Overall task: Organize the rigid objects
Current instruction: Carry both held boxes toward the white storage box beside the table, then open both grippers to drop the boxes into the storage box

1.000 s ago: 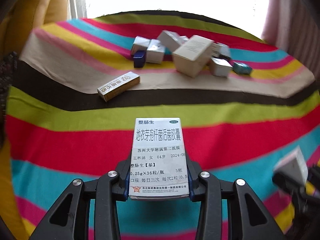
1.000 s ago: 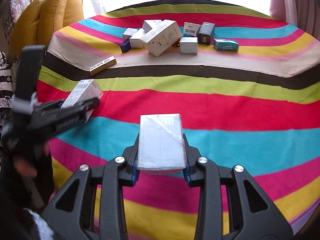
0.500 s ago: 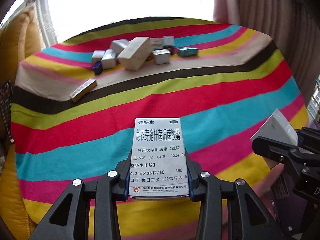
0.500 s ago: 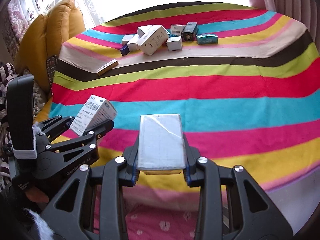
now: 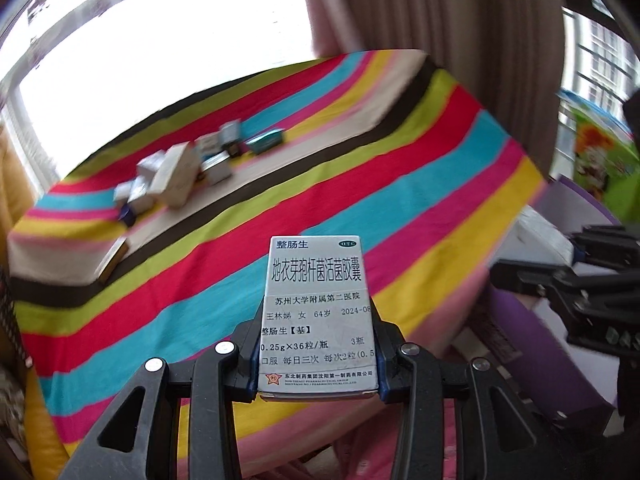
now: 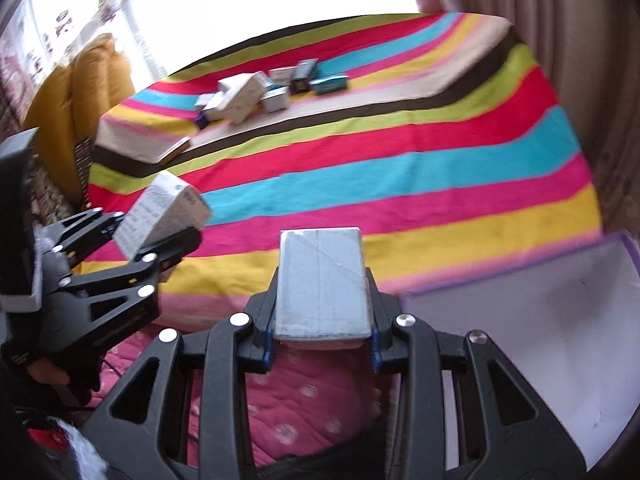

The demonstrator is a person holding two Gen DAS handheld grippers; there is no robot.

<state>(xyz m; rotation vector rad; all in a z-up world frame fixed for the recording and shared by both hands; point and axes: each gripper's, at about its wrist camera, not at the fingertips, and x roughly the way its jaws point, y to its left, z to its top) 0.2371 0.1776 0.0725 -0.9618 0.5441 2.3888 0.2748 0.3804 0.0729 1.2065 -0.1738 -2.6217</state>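
Observation:
My left gripper is shut on a white medicine box with Chinese print, held above the near edge of the striped cloth. It also shows in the right wrist view. My right gripper is shut on a plain grey-white box, held off the near edge of the cloth; it shows at the right of the left wrist view. A cluster of several small boxes lies at the far side of the striped cloth.
A purple-rimmed white bin stands low at the right, beside the bed edge. A flat tan box lies alone left of the cluster. Yellow cushions are at the far left. Curtains hang at the right. Pink dotted fabric is below.
Both grippers have pulled back and swung right with their boxes still held. The cluster now looks farther away, and the purple-rimmed bin has come into view at the right.

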